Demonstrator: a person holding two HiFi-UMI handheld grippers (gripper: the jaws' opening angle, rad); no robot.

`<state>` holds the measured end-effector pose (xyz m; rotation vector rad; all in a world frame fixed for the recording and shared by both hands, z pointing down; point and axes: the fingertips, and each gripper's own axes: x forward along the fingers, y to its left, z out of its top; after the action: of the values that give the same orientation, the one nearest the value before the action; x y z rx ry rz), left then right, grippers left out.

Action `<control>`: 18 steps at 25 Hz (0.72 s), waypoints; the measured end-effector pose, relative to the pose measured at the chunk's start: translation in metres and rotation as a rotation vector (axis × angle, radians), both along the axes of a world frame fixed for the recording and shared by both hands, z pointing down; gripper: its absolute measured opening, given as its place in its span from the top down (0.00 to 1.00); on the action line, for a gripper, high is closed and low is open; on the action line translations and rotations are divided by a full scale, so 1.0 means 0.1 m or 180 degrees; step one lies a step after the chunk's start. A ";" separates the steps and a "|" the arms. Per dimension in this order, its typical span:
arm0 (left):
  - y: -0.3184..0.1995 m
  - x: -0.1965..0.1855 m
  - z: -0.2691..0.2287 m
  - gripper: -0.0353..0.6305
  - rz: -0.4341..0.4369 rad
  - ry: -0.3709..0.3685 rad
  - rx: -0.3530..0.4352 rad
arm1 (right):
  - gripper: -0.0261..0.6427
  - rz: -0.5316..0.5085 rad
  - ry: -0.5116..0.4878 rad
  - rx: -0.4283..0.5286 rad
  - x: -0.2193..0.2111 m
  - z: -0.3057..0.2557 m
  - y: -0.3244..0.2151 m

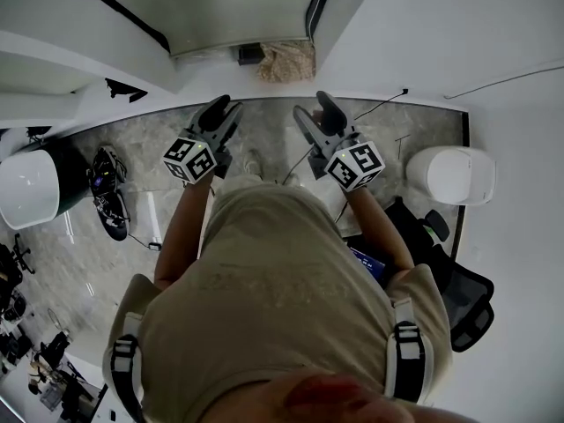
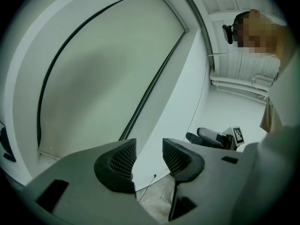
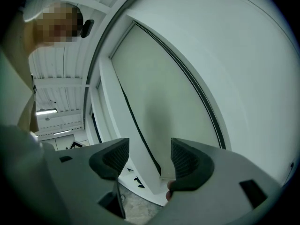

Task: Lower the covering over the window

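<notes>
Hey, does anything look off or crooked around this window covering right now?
Nothing stands out. The blind hangs flat, with no creases or tears visible. The only stray thing is a thin cable trailing loose on the floor nearby.

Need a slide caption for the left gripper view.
Left gripper, fingers apart with nothing between them, pointed at the pale window shade.
</notes>
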<state>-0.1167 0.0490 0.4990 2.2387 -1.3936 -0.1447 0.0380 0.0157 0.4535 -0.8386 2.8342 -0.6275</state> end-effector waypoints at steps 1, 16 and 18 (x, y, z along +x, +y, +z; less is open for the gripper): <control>-0.06 -0.11 -0.01 0.70 0.0031 0.0001 0.0010 | 0.57 0.0032 -0.0003 0.0002 -0.11 -0.02 -0.06; -0.57 -1.07 -0.01 0.70 0.0326 0.0022 0.0154 | 0.58 0.0473 0.0052 0.0070 -0.98 -0.03 -0.52; -0.62 -1.17 0.02 0.70 0.0376 0.0015 0.0156 | 0.58 0.0527 0.0068 0.0101 -1.08 0.00 -0.55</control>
<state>-0.2338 -0.0132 0.5010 2.3525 -1.2642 -0.1452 -0.0697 -0.0390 0.4532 -1.0666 2.7476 -0.5525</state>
